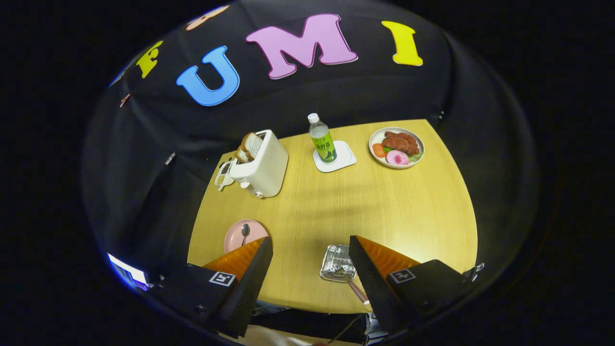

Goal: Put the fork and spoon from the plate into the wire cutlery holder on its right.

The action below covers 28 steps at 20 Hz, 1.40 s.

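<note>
Tongs (311, 245) agape above table (408, 206)

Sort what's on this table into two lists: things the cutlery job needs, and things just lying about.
Job:
pink plate
spoon on it
wire cutlery holder, a pink-handled utensil lying across its near rim
gripper, open, holding nothing

Lying about:
toaster with bread
tea bottle on a coaster
plate of food

A light wood-grain table (375, 206) stands against a black cloth wall (360, 96) that hangs in loose folds behind and to both sides. The tabletop is evenly lit from above, with soft shadows near its middle. A small lit screen (127, 274) glows beside the table's near corner.
</note>
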Each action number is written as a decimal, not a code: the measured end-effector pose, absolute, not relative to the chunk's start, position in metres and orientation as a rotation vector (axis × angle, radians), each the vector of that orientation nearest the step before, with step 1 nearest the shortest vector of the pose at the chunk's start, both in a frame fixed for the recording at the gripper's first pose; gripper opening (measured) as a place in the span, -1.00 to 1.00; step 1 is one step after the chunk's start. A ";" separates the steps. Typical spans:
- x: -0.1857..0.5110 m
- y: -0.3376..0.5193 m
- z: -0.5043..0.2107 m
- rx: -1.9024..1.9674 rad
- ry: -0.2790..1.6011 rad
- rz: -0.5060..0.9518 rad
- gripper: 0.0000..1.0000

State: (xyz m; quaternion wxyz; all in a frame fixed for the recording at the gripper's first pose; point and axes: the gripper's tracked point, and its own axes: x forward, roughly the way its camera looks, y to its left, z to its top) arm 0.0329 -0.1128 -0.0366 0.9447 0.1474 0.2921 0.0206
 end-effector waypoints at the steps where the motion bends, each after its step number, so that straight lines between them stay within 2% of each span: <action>1: 0.032 -0.103 -0.034 0.286 0.557 0.035 0.98; 5: 0.038 -0.037 -0.046 0.233 0.507 0.073 0.99; 11: 0.055 0.080 -0.107 0.113 0.647 0.260 0.99; 16: 0.079 0.157 -0.179 0.025 0.781 0.351 0.99; 20: 0.091 0.180 -0.262 -0.028 0.949 0.336 0.99; 24: 0.097 0.193 -0.285 0.019 1.017 0.304 0.98; 27: 0.099 0.202 -0.294 0.033 1.059 0.298 0.86; 28: 0.099 0.203 -0.296 0.030 1.071 0.292 0.65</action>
